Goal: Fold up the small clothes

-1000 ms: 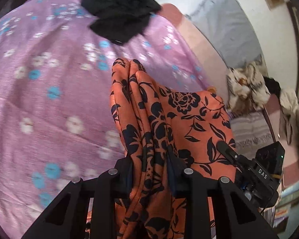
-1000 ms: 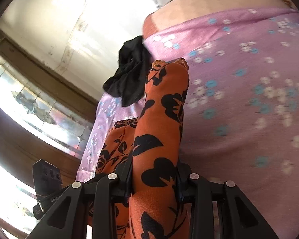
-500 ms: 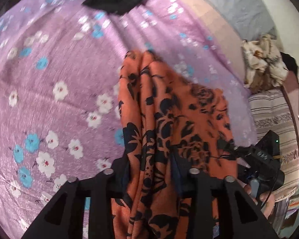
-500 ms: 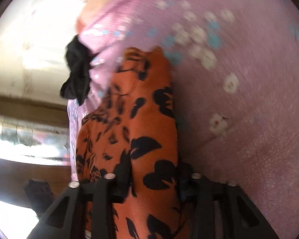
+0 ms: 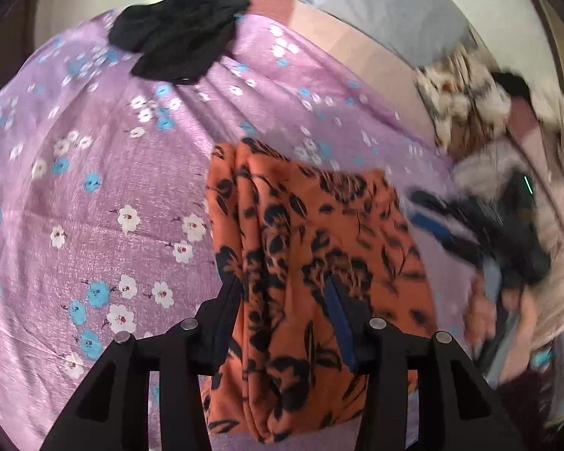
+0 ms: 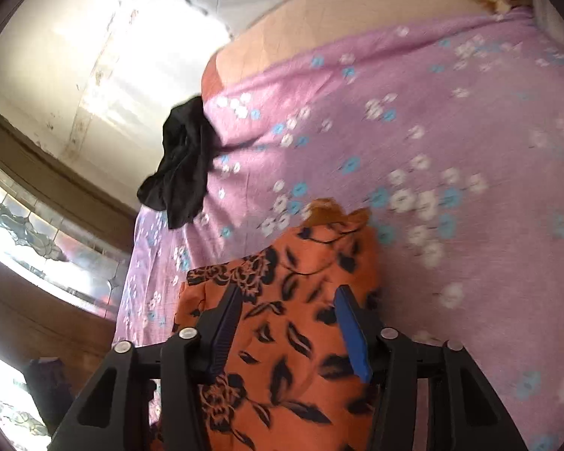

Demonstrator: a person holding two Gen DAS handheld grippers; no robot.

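Observation:
An orange garment with black flowers (image 5: 312,248) lies folded on the purple flowered bedsheet (image 5: 94,195). My left gripper (image 5: 282,293) is open, its two fingers apart over the cloth near the folded left edge. My right gripper (image 6: 287,300) is open too, its fingers spread above the same garment (image 6: 289,338), whose far corner is bunched up. In the left wrist view my right gripper shows blurred at the right (image 5: 481,229). A black garment (image 5: 180,34) lies crumpled at the far edge of the bed; it also shows in the right wrist view (image 6: 184,165).
A heap of patterned clothes (image 5: 466,101) lies on the bed's far right. A pale wall and a stained-glass window (image 6: 37,233) stand past the bed's left edge. A bare pink mattress strip (image 6: 319,34) shows beyond the sheet.
Both grippers have opened and let go of the orange garment, which now lies flat on the sheet. Both have pulled back a little from it.

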